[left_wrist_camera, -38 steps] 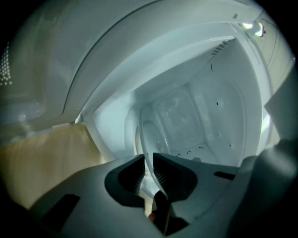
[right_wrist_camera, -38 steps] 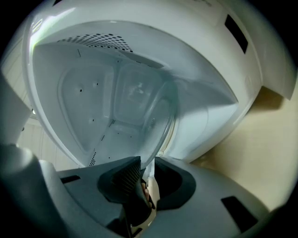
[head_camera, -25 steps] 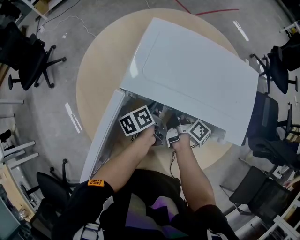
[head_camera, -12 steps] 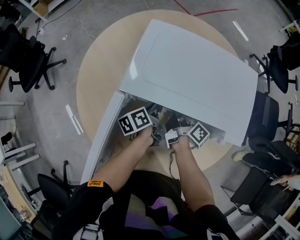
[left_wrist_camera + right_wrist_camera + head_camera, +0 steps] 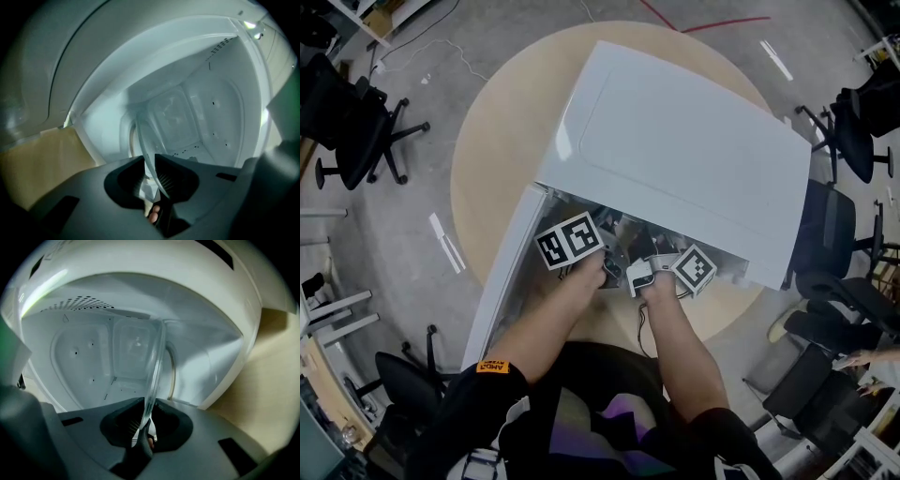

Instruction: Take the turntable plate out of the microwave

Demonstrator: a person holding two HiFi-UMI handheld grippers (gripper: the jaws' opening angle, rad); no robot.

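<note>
One white microwave (image 5: 694,150) is seen on one round wooden table (image 5: 497,141), and its one door (image 5: 511,272) is swung open toward the left side of the head view. Two grippers are held at the open front, one in each hand, and one marker cube is carried on each. The left gripper (image 5: 581,246) and the right gripper (image 5: 670,267) are set close beside each other at the mouth of the cavity.

One clear glass turntable plate (image 5: 145,140) is shown edge-on in the left gripper view. Its rim is pinched between the two jaws of the left gripper (image 5: 152,171), which are drawn in to a narrow gap filled by the glass. In the right gripper view the same plate (image 5: 157,362) is seen edge-on again, and its rim is clamped in the same way between the two jaws of the right gripper (image 5: 146,420). The plate is thus gripped at two places on its near rim, and the rest of it reaches back into the white cavity. Whether its far edge is resting on the cavity floor cannot be told.

Two black office chairs (image 5: 356,112) are seen left of the table; more are seen at the right, though their number cannot be counted surely
</note>
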